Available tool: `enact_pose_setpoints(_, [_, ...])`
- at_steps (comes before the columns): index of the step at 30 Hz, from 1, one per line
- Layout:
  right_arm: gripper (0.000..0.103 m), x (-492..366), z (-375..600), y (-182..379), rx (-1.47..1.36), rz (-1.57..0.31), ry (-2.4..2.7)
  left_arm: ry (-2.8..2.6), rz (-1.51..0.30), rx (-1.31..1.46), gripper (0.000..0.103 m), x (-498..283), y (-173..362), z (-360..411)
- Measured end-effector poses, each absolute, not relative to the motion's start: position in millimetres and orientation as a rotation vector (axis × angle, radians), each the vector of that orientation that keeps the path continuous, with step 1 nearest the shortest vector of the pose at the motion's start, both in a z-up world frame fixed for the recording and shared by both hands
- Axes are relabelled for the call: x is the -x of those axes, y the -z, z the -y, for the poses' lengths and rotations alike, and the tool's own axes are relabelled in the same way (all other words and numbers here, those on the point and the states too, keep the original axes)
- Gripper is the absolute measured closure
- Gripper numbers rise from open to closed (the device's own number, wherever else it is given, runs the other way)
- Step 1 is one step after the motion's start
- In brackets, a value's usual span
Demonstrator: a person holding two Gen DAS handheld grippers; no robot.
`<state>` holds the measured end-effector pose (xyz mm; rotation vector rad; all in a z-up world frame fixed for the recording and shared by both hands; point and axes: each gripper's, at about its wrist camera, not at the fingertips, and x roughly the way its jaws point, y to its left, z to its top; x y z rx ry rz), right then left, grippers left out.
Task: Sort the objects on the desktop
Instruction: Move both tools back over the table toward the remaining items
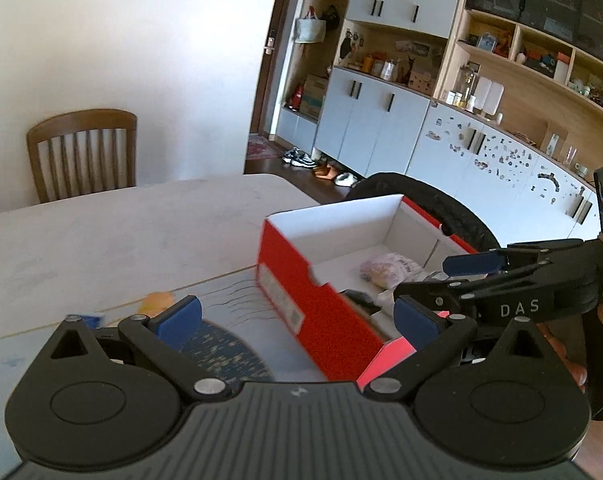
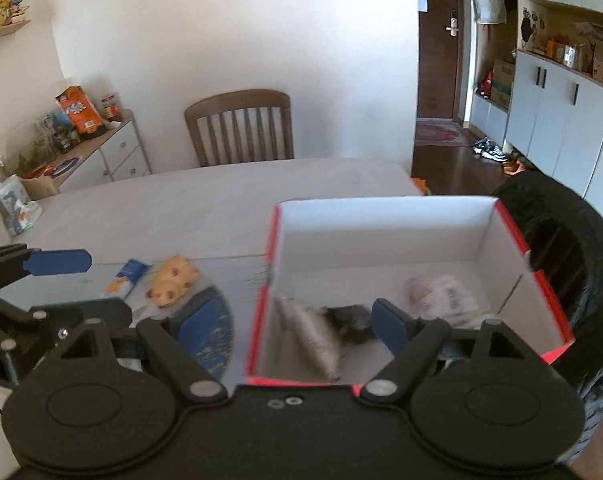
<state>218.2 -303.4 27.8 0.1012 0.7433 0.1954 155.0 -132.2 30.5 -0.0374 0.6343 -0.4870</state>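
Across the room ahead of both grippers runs a pale, matte bench (image 2: 189,204), rounded at its far corner, with a slatted wooden chair (image 2: 241,128) pushed in at the far edge against a plain white wall. Right of that, a doorway gives onto dark wood floor and a long wall of grey cupboards (image 1: 377,120) with open timber shelves.

Closer, straight before the right gripper (image 2: 289,320), sits an open cardboard shoebox (image 2: 381,232), red outside and white within, its straight walls rising sharply from the bench. Inside lie a clear crinkled packet (image 2: 441,292), a grey pouch (image 2: 313,332) and something dark I cannot make out. A black padded chair back (image 2: 561,248) curves just behind the box's right wall.

Left of the box the bench is mostly bare. Near the left gripper (image 1: 297,316) lie a dark blue speckled oval mat (image 2: 211,328), a lumpy yellow pastry (image 2: 173,280) and a small blue packet (image 2: 127,276), close together.

Both grippers are released, blue pads spread wide with nothing between them; the right one hovers over the box's near end.
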Motion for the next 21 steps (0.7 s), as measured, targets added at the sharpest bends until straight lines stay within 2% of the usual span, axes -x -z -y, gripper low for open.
enact_pose_setpoints(21, [0.018,-190.8,187.4,-18.8,-0.049,-0.752,-0.267,0.362,-0.628,0.026,0.0,-90.3,-15.5,15.0])
